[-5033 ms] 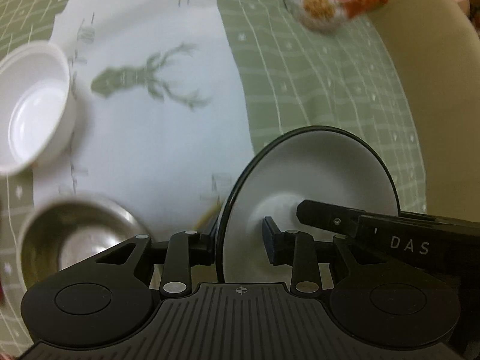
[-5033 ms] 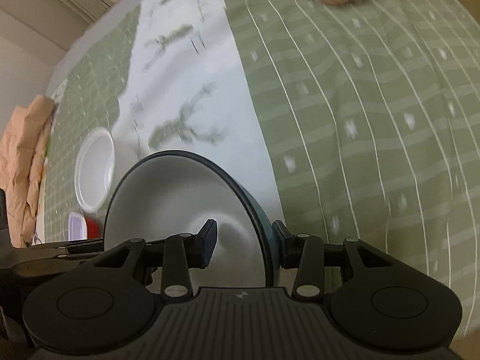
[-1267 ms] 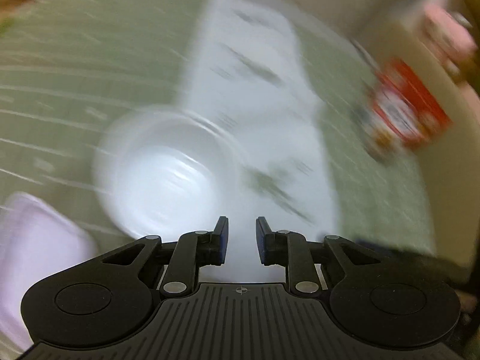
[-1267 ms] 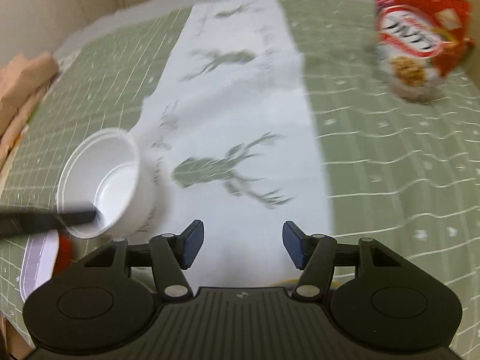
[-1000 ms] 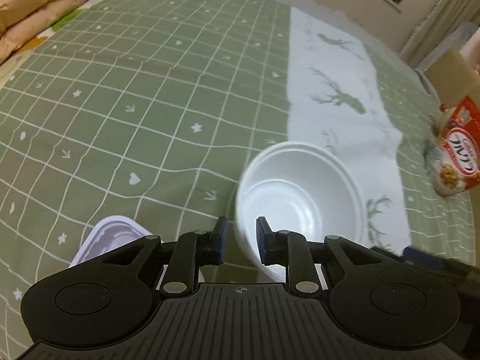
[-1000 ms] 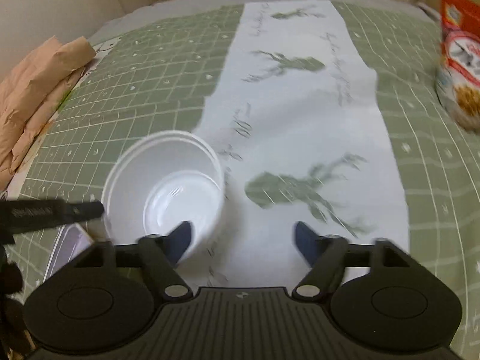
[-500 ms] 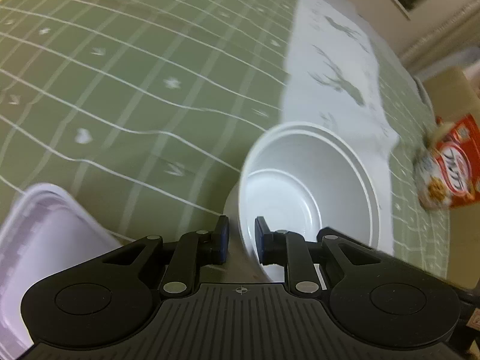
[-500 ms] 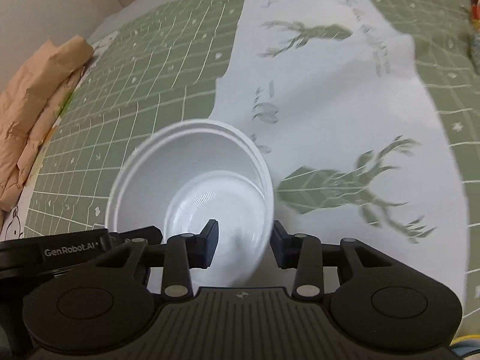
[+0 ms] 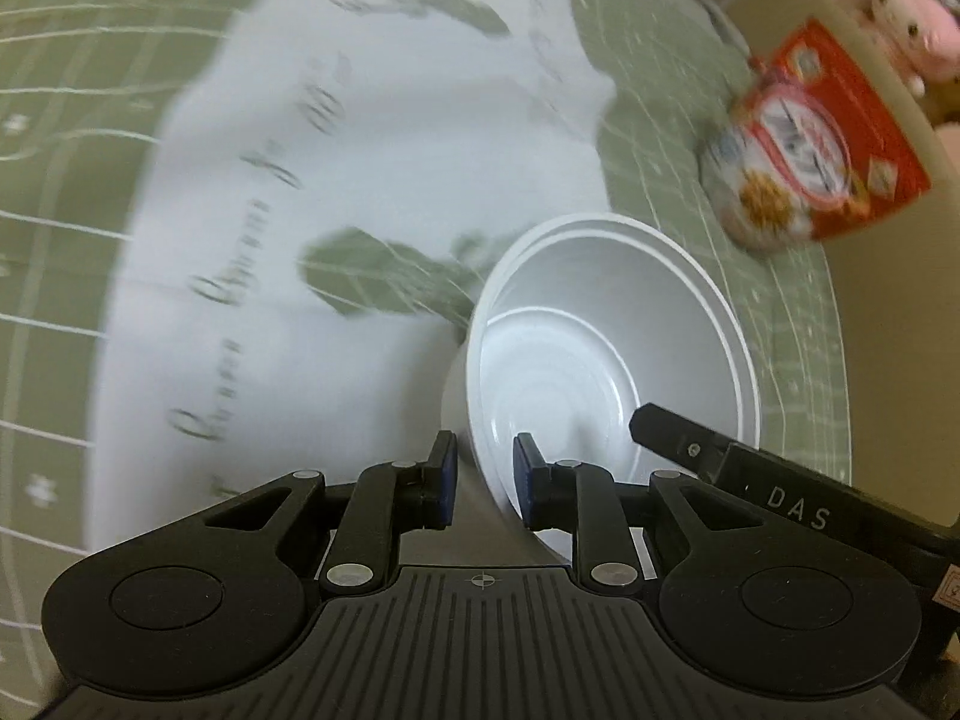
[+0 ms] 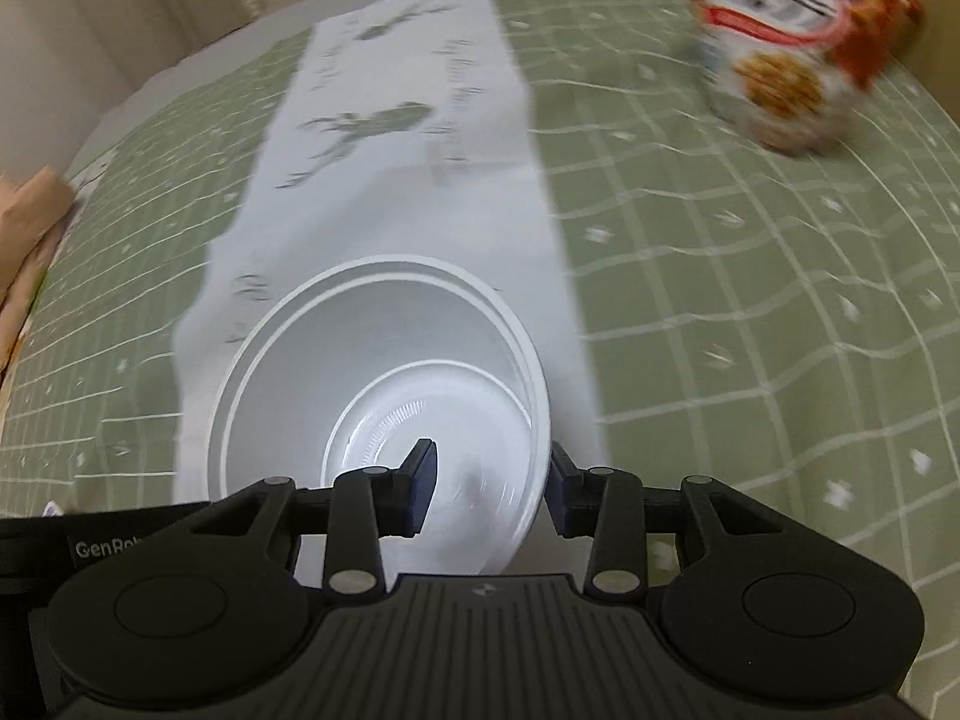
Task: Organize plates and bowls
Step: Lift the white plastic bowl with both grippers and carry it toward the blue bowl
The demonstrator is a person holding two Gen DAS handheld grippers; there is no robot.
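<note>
A white plastic bowl (image 9: 606, 354) is held between both grippers above the table. My left gripper (image 9: 485, 471) is shut on the bowl's left rim, one finger outside and one inside. In the right wrist view the same bowl (image 10: 384, 372) fills the lower centre. My right gripper (image 10: 487, 495) is shut on its right rim, one finger inside and one outside. The right gripper's finger (image 9: 690, 447) shows in the left wrist view at the bowl's near right side. The bowl is tilted and empty.
A green checked tablecloth (image 10: 750, 300) with a white deer-print runner (image 9: 372, 138) covers the table. A red cereal bag (image 9: 810, 138) lies at the far right, also in the right wrist view (image 10: 780, 30). A pink plush toy (image 9: 906, 30) sits beyond it. Brown paper (image 10: 30, 228) lies at the left.
Both grippers closed on the white bowl's rim and carried it from the green cloth at the left toward the runner and the cereal bag. Five seconds ago they held a dark-rimmed plate.
</note>
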